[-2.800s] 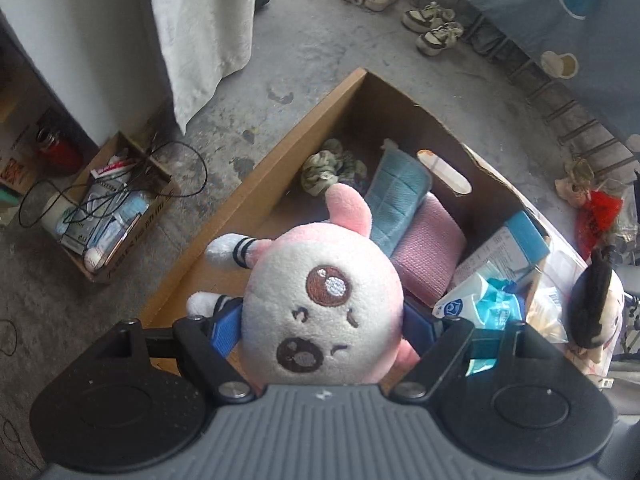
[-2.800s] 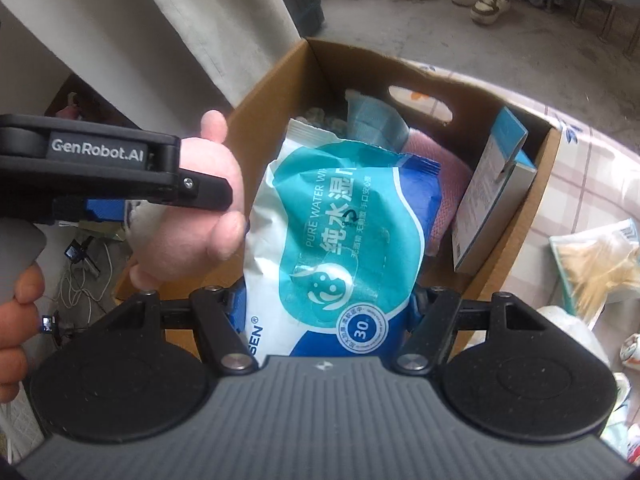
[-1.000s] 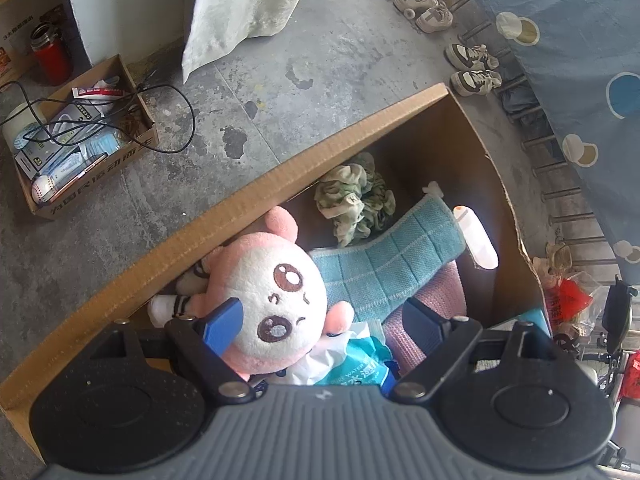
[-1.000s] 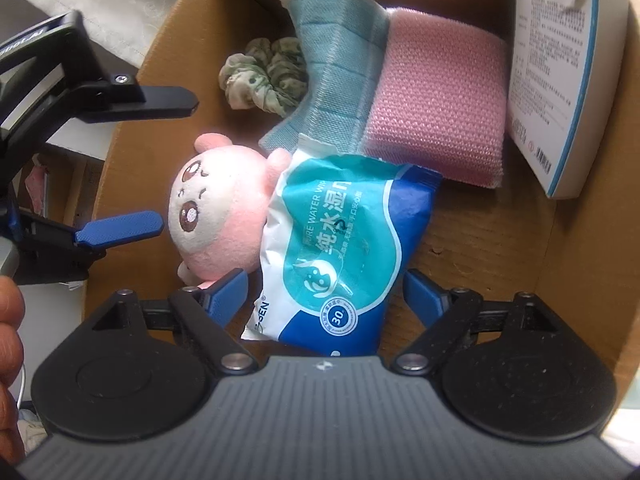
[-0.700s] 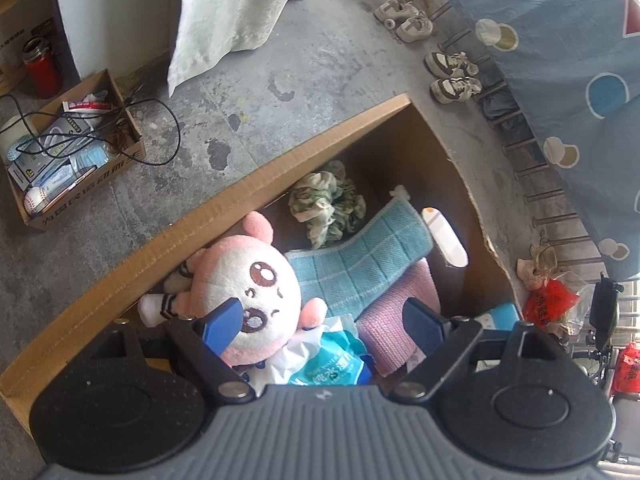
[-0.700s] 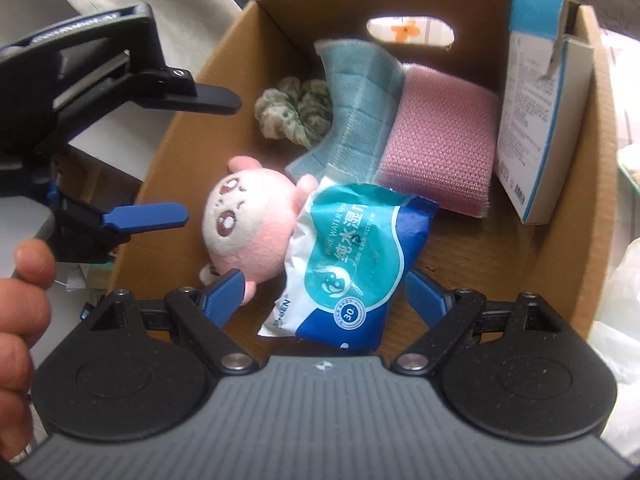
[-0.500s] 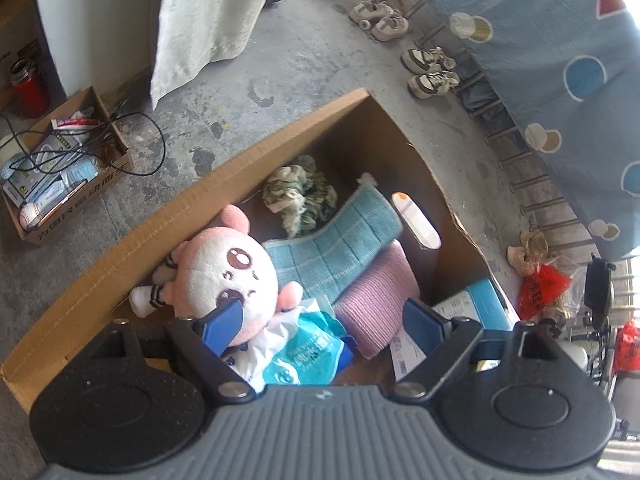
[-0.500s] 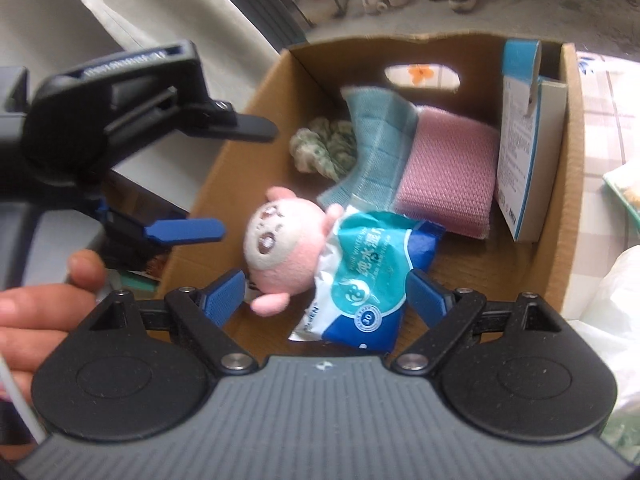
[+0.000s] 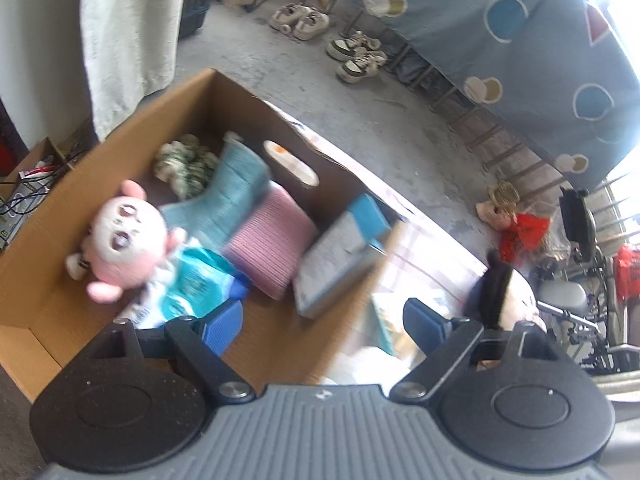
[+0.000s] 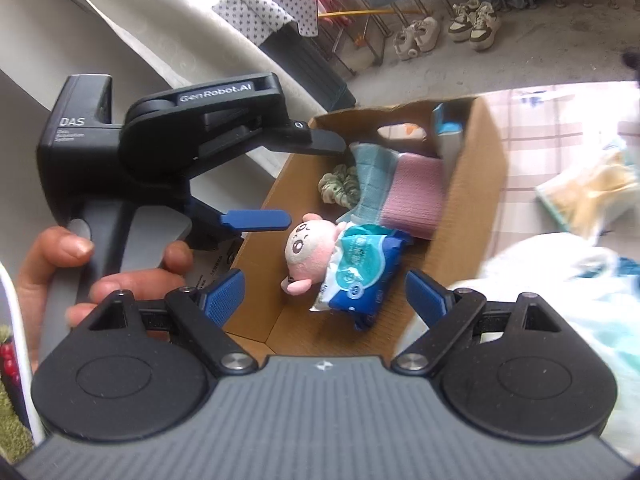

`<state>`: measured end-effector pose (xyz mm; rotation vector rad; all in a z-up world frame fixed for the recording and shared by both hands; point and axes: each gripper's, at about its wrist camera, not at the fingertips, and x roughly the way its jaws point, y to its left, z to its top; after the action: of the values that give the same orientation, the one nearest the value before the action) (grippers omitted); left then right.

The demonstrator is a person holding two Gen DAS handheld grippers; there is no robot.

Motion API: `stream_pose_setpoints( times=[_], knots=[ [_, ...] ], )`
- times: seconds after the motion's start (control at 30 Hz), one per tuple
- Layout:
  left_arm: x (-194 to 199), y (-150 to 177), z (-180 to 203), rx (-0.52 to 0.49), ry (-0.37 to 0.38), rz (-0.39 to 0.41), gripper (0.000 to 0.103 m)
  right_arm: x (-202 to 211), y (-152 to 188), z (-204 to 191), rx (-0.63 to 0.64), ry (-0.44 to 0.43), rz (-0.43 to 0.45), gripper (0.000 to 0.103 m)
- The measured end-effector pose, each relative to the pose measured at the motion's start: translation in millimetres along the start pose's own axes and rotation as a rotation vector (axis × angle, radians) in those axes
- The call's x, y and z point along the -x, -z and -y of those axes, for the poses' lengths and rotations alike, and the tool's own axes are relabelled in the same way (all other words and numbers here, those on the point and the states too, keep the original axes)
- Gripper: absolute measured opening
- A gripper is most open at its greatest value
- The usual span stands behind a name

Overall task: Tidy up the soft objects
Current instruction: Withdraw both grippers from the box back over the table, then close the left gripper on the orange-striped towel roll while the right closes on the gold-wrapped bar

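Both jaws stood spread, your left gripper (image 9: pixel 322 322) and right gripper (image 10: pixel 324 290) empty. Inside the cardboard box (image 9: pixel 120 128): one pink plush (image 9: pixel 126 240), one wipes pack (image 9: pixel 192 284). Only your left view caught one black-haired doll (image 9: pixel 502 296) outside it.

Sneakers (image 9: pixel 354 58) on floor, blue sheet (image 9: pixel 520 40) behind.

Bare floor of the cardboard box (image 9: pixel 60 216) lies near its front corner (blurred, seemingly clear); the pink plush (image 9: pixel 124 240) and wipes pack (image 9: pixel 192 280) crowd the left.
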<state>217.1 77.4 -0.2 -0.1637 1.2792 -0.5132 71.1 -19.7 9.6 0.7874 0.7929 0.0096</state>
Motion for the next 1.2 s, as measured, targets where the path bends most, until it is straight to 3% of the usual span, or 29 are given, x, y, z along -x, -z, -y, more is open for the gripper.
stream_pose_setpoints(
  times=[0.23, 0.4, 0.6, 0.73, 0.87, 0.93, 1.2],
  knots=[
    [2, 47, 87, -0.042, 0.041, -0.005, 0.088, 110, 1, 57, 0.02, 0.026, 0.031, 0.088],
    [-13, 82, 143, -0.098, 0.038, -0.034, 0.088, 186, 3, 116, 0.012, 0.104, 0.034, 0.088],
    [-52, 114, 197, -0.146, 0.006, -0.126, 0.088, 242, 6, 187, -0.006, 0.214, 0.021, 0.088],
    [-84, 129, 221, -0.151, -0.023, -0.198, 0.088, 255, 6, 230, -0.004, 0.266, -0.007, 0.088],
    [-120, 135, 230, -0.088, -0.016, -0.263, 0.088, 248, 3, 261, 0.011, 0.305, -0.057, 0.087],
    [-140, 136, 230, -0.038, -0.008, -0.315, 0.088, 239, -1, 271, 0.05, 0.314, -0.079, 0.086],
    [-201, 130, 224, 0.108, -0.004, -0.404, 0.088, 211, -39, 304, 0.262, 0.398, -0.125, 0.085]
  ],
)
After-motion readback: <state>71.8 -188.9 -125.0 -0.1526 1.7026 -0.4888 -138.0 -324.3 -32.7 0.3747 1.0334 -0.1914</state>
